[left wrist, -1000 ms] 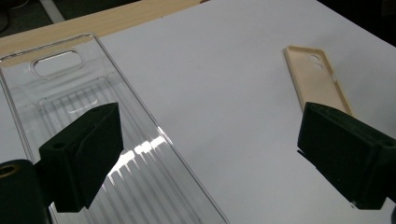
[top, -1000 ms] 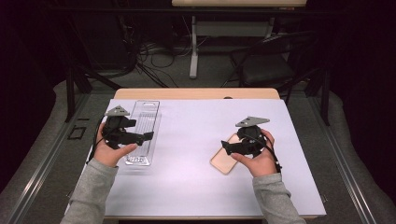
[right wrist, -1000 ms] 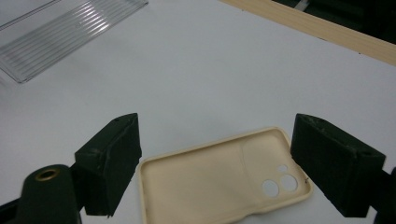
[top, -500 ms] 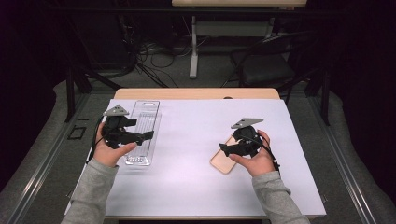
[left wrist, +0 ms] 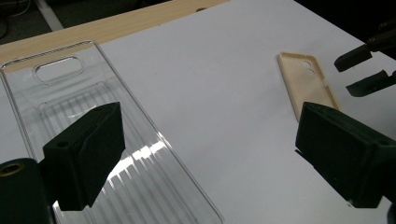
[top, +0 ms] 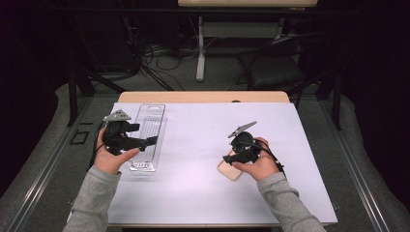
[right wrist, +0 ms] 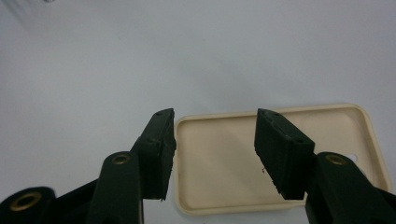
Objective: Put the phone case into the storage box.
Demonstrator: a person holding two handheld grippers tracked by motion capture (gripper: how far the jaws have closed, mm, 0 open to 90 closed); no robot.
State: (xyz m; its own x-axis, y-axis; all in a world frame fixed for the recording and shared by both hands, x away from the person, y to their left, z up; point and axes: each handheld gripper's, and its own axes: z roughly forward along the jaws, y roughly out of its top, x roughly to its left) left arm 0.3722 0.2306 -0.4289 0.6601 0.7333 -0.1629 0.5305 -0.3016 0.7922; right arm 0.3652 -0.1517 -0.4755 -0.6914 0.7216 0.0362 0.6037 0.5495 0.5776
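Phone case, cream in colour, lies flat on the white sheet near the right front part of the table, hollow side up. The right tongs sit low over one short end of it. Their jaws have just been closing and now stand half shut, one jaw at the rim of the case and one above its hollow. No pad presses on the case, so it is not held. Nothing lies in the hollow. In the high view the right tongs and the hand cover much of the case, and just its front corner peeks out.

The left tongs are wide apart and hold nothing. They hang just above the near end of a clear plastic tray, which lies along the left side of the sheet, well apart from the case. The tray has ribs on its floor and a long slot at its far end. It holds nothing. Light glints on it, so its edges are hard to make out, and its near end is cut off in the left gripper view. In the high view the left tongs hide part of the tray.
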